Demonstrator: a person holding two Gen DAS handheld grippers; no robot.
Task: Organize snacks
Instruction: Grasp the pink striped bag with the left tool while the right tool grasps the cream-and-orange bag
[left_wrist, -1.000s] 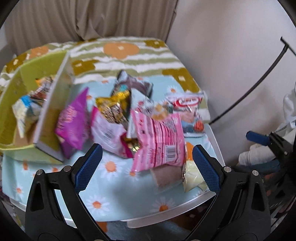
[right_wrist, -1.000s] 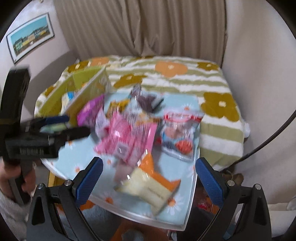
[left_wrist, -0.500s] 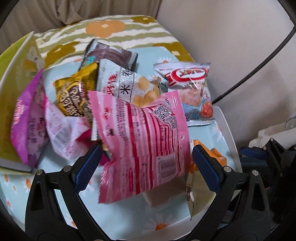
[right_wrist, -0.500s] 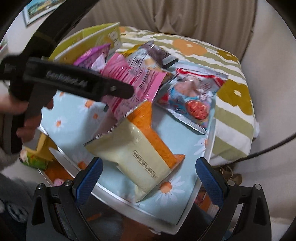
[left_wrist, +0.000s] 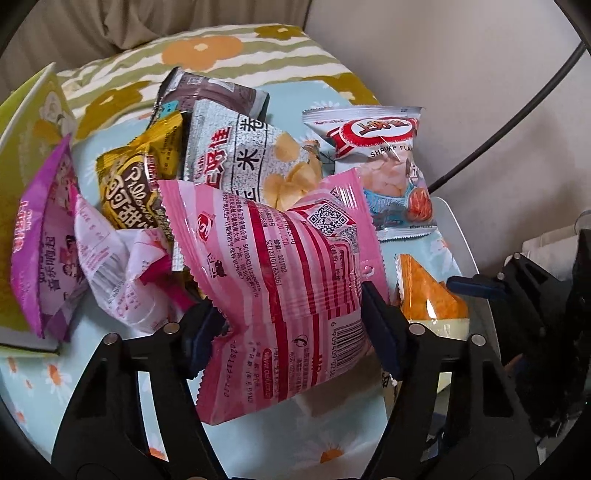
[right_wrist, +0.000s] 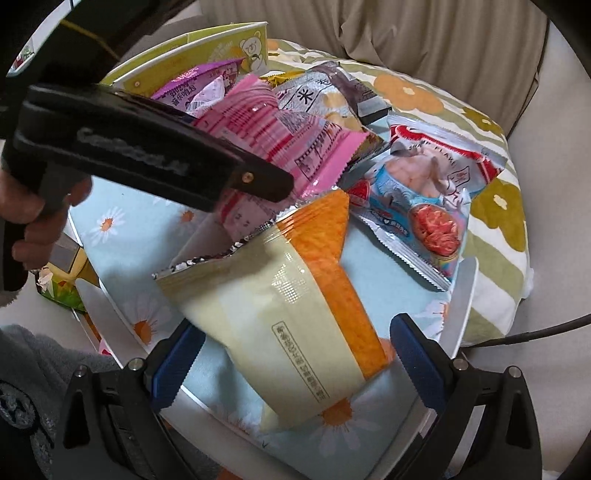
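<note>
My left gripper (left_wrist: 291, 325) is shut on a pink striped snack bag (left_wrist: 280, 280), squeezing its lower half; the bag also shows in the right wrist view (right_wrist: 291, 136) behind the left gripper's black body (right_wrist: 140, 147). My right gripper (right_wrist: 291, 358) is open, its blue pads on either side of a cream and orange snack bag (right_wrist: 295, 302) that lies on the table near the front edge. A pile of other snack bags lies behind: purple (left_wrist: 44, 229), gold (left_wrist: 133, 184), grey rice-cracker (left_wrist: 243, 155), shrimp-flavour (left_wrist: 388, 162).
A yellow-green box (left_wrist: 22, 147) stands at the left of the pile, also in the right wrist view (right_wrist: 207, 48). The round table has a blue daisy cloth (right_wrist: 122, 229) and a white rim (right_wrist: 458, 306). A striped flowered cushion (right_wrist: 495, 229) lies behind. A black cable (left_wrist: 517, 122) runs along the wall.
Both grippers moved in closer to the table. My left gripper closed on the pink striped bag. My right gripper came down around the cream and orange bag, still open.
</note>
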